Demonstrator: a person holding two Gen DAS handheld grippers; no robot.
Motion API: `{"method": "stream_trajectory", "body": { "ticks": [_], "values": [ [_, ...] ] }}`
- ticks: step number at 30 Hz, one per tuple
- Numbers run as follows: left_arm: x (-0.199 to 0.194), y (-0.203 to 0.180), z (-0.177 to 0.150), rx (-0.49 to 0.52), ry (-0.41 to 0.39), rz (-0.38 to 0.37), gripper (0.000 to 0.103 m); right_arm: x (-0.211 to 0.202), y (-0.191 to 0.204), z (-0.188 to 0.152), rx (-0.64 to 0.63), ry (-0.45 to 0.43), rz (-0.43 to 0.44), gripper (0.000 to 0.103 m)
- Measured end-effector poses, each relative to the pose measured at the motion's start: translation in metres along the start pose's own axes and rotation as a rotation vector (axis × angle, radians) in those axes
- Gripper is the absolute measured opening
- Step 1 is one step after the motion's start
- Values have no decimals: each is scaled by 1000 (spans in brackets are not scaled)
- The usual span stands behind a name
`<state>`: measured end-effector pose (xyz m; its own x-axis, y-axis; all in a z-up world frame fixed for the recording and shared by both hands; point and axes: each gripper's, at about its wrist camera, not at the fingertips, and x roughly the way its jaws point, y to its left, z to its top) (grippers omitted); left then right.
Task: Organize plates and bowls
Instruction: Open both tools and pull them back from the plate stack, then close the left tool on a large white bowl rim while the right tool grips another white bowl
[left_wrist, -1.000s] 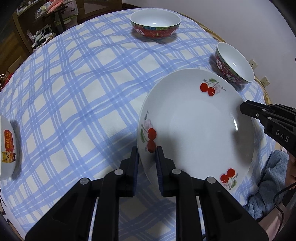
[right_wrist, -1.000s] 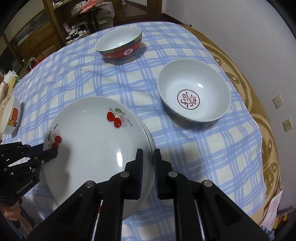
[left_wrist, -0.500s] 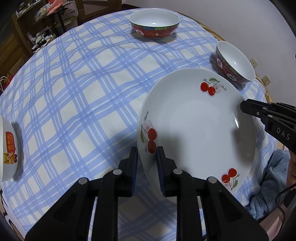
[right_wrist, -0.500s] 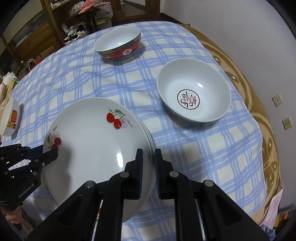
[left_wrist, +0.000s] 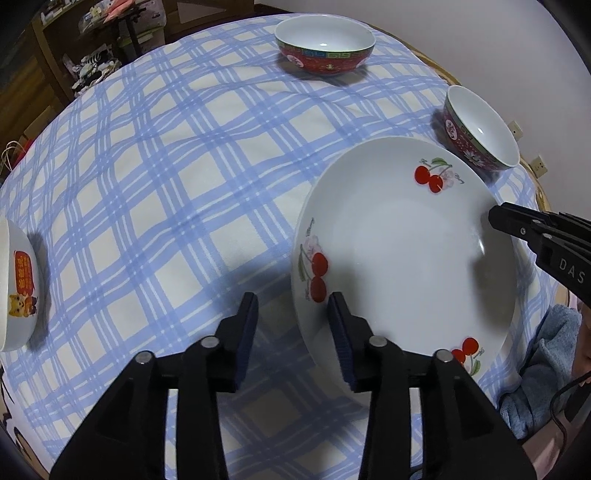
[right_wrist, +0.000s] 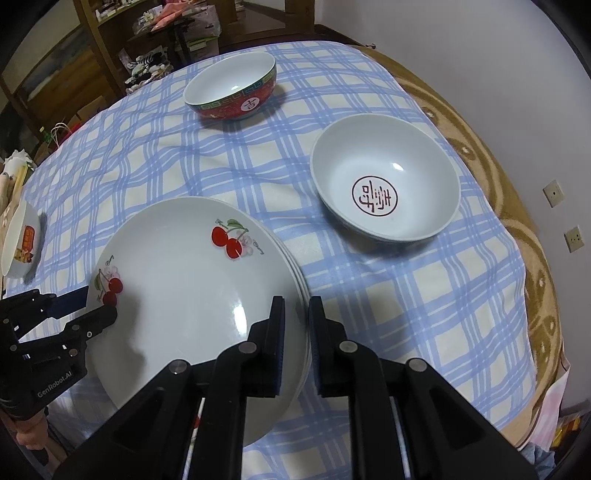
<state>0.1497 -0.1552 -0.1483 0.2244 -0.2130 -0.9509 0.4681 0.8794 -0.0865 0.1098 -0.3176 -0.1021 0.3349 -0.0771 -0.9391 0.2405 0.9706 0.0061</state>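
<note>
left gripper (left_wrist: 291, 325) fingers: opening, wider than before | cherry plate (left_wrist: 399, 258) rim: released

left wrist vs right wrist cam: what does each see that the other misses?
Left wrist only: a blue towel at the table edge. Right wrist only: the red mark inside the near bowl, and the stacked rims under the top plate. Both: cherry plate, far red bowl, small dish, checked cloth, and both grippers opening astride the plate's rim.
</note>
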Motion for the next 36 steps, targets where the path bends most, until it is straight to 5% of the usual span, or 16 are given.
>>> {"method": "stream_trajectory", "body": {
  "ticks": [2, 10, 15, 20, 36],
  "values": [
    [-1, -1, -1, 10, -3, 55, 60, 0, 2, -1, -10, -3, -6, 20],
    [-25, 9, -8, 4, -43, 109, 75, -3, 9, -2, -52, 7, -19, 28],
    [-51, 26, -12, 0, -61, 172, 83, -27, 17, 0, -80, -71, -24, 69],
    [-78, 53, -23, -11, -77, 237, 89, -52, 29, 7, -70, -143, 51, 92],
    [-174, 175, -45, -245, -234, 323, 90, -81, 144, 33, -205, -231, 134, 94]
  ]
}}
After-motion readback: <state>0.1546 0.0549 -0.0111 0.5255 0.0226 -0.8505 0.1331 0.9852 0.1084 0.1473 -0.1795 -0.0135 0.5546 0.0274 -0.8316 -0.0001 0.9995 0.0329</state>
